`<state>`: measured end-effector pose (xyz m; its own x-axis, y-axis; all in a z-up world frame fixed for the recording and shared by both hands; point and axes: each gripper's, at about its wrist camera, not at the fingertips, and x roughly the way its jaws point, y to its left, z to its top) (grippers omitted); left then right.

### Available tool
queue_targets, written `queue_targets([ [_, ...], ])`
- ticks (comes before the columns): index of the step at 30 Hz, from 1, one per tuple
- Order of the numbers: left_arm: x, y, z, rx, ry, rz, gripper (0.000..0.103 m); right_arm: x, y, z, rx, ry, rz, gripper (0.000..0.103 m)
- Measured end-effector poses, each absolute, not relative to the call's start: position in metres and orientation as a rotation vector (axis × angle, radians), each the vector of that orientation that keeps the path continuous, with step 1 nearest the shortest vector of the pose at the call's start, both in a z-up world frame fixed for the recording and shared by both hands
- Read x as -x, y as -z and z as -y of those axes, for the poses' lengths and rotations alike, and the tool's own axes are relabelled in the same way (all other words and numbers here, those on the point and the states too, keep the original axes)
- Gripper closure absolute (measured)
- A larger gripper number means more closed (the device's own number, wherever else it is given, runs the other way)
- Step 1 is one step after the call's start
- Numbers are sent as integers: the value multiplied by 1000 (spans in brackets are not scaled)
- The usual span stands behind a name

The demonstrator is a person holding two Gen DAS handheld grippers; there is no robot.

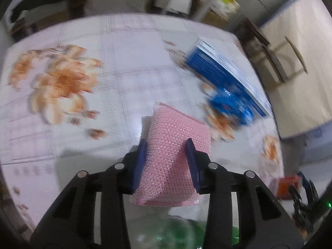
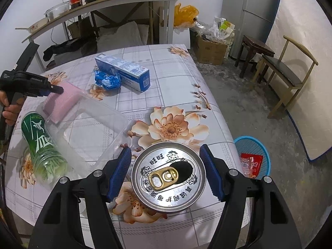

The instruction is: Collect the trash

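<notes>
Pink, mesh-textured scouring sponge [image 1: 172, 155] sits between the blue pads of the left hand-held gripper [image 1: 167, 145], whose jaws are narrowed onto its two long sides and appear to press it. In the right wrist view the sponge [image 2: 62, 103] is at the near corner of a clear plastic food tray [image 2: 99, 128] on the floral, grid-patterned table [image 2: 166, 87].

The right hand-held gripper [image 2: 166, 155] stands fairly wide around a silver-topped drink can [image 2: 169, 176] with a gold pull tab. Whether its pads touch the can's sides is hard to tell; I judge it a loose or just-made hold.

To lift the sponge well, the left grip should stay centred and squeeze only lightly, since the soft sponge will buckle, and rise clear of the tray rim. A blue mesh waste basket [image 2: 254, 155] stands on the floor beside the table, already holding a red wrapper [image 2: 250, 162]; it is the likely destination.

Other trash remains on the table: a green plastic bottle [image 2: 41, 145] lying on its side with large white Chinese characters, a long blue and white carton [image 2: 124, 72], and a crumpled blue wrapper [image 2: 106, 79]. The can lid carries printed Chinese characters and small cartoon faces. The carton's small print is unreadable.
</notes>
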<state>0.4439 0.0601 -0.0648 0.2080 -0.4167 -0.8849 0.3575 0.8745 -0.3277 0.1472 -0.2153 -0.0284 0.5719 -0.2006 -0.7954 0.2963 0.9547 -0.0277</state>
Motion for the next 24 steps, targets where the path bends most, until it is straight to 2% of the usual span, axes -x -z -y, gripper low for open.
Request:
queue_targets([
  [3,-449,60,-68,48,490,-1209,59,-146,27,215,-115,289,-912,37],
  [5,-448,57,-66,31,495,-1212,31,-145,27,215,-121,287,-909,37],
  [8,-439,56,-51,-55,536,-1209,20,-144,27,216,-121,287,-908,37],
  [14,-430,67,-22,-282,486,-1196,19,-144,26,217,-129,285,-906,37],
  [18,-436,69,-27,-265,456,-1209,19,-146,25,216,-129,281,-908,37],
  [21,-440,72,-34,-231,437,-1220,26,-147,26,215,-127,280,-908,37],
  [24,-440,75,-36,-221,428,-1217,27,-147,25,214,-129,276,-912,37],
])
